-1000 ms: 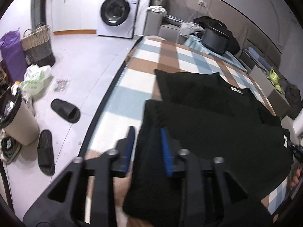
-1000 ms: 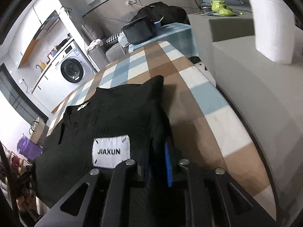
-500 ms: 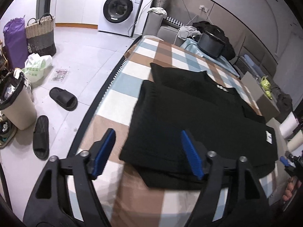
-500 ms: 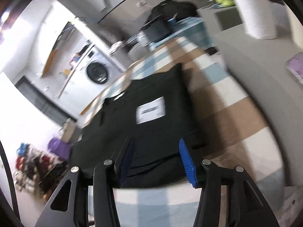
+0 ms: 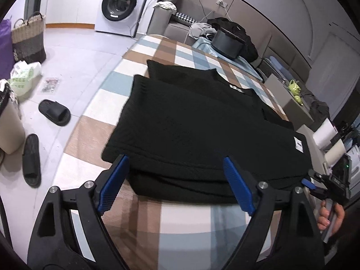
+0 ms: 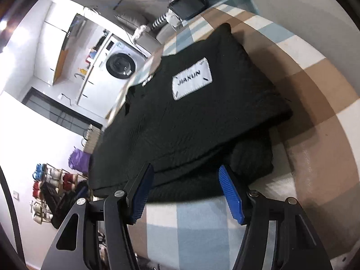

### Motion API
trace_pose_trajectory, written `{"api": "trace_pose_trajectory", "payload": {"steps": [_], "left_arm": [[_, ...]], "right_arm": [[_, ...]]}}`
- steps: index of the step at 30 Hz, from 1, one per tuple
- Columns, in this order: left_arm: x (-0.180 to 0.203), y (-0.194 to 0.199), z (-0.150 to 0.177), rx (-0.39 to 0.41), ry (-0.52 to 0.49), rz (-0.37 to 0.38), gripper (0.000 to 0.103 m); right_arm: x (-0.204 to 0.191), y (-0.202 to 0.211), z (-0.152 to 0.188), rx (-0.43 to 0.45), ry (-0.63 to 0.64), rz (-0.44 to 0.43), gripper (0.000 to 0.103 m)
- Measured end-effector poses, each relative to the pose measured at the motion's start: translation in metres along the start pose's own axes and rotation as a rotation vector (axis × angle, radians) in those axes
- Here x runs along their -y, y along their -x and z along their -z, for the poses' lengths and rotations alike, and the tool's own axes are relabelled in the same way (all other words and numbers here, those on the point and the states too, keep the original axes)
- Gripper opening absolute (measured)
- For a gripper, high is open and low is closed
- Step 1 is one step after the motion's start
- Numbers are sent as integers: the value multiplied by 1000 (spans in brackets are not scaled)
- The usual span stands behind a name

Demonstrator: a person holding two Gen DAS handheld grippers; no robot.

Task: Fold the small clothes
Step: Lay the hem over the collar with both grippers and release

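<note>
Your left gripper (image 5: 175,185) hangs over the near edge of the black garment (image 5: 202,130), its blue pads (image 5: 112,184) spread wide and opening further, with nothing pinched between them; the cloth's folded hem lies just beyond the tips. Your right gripper (image 6: 186,191) is in the same way: jaws parting, blue pads (image 6: 231,194) clear of the fabric, the garment's near corner lying just ahead of the gap.

The black garment (image 6: 191,117) lies on the checked cloth (image 5: 186,216) of brown, white and pale blue squares. It is folded over itself, an upper layer resting on a lower one that juts out along the near edge. A white label (image 6: 192,81) reading JIAXUN sits on the top layer, toward the right-hand end as you see it from the left wrist. A smaller white tag (image 5: 236,88) shows near the neckline at the far side.

From the left wrist you can also see your right hand (image 5: 329,217) at the far right rim, wrapped round its tool's handle, though the edge distortion makes the grip hard to read.

On the floor to the left lie two black slippers (image 5: 54,112), and a washing machine (image 5: 120,4) stands against the far wall.
</note>
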State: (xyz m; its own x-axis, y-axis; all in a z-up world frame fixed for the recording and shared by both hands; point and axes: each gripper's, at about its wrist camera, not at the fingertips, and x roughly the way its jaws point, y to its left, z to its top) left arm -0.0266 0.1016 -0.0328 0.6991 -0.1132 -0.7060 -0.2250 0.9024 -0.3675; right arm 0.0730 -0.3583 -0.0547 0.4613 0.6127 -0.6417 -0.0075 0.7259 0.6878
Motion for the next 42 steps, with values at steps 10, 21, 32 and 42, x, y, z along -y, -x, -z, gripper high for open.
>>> {"api": "trace_pose_trajectory", "payload": {"steps": [10, 21, 32, 42], "left_arm": [[18, 8, 8, -71, -55, 94, 84], [20, -3, 19, -208, -73, 146, 84], [5, -21, 13, -165, 74, 187, 84], [-14, -32, 7, -107, 244, 193, 80]], "right_arm": [[-11, -4, -25, 134, -22, -68, 62], [-7, -10, -25, 130, -26, -68, 62], [-8, -12, -23, 123, -28, -68, 62], [-6, -13, -21, 126, -31, -69, 62]]}}
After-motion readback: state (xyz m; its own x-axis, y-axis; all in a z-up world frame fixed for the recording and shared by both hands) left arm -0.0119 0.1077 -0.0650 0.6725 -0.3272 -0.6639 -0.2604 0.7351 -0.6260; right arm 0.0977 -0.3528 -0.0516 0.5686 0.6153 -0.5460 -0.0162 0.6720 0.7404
